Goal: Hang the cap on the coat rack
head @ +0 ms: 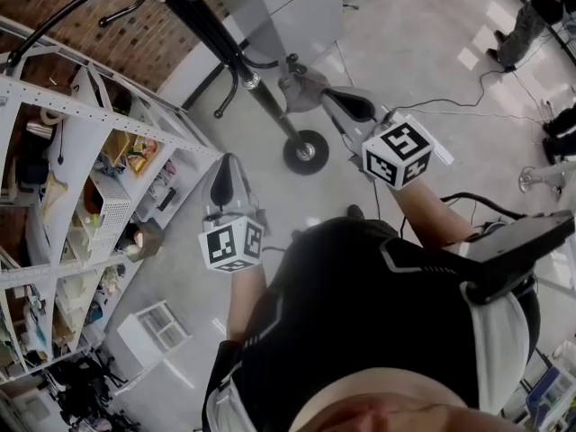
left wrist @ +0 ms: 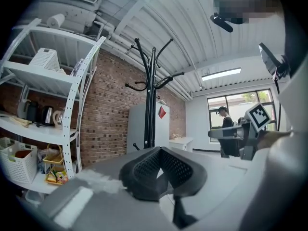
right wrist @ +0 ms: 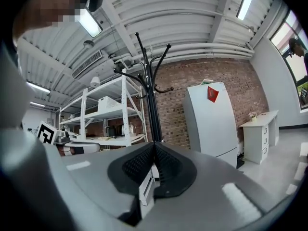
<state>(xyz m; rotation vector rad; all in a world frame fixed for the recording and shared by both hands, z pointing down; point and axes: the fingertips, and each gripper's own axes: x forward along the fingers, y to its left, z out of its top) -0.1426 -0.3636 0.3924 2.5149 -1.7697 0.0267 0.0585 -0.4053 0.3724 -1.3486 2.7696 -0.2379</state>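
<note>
left hand-held gripper (left wrist: 159,149) clenched empty, right hand-held gripper (right wrist: 154,146) likewise, coat rack (head: 230,49) on pale floor (head: 405,52), brick wall (right wrist: 231,71), white shelving (head: 90,106)

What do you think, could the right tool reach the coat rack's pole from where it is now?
Probably yes: the right tool points straight at the coat rack, near its pole, with nothing visible between them. Its jaws are shut and empty.

Black coat rack (head: 225,47), red brick wall (left wrist: 110,105)

head: steeply down | gripper views: upward | shared: coat rack (head: 269,106) (left wrist: 152,105) (right wrist: 153,109)
</note>
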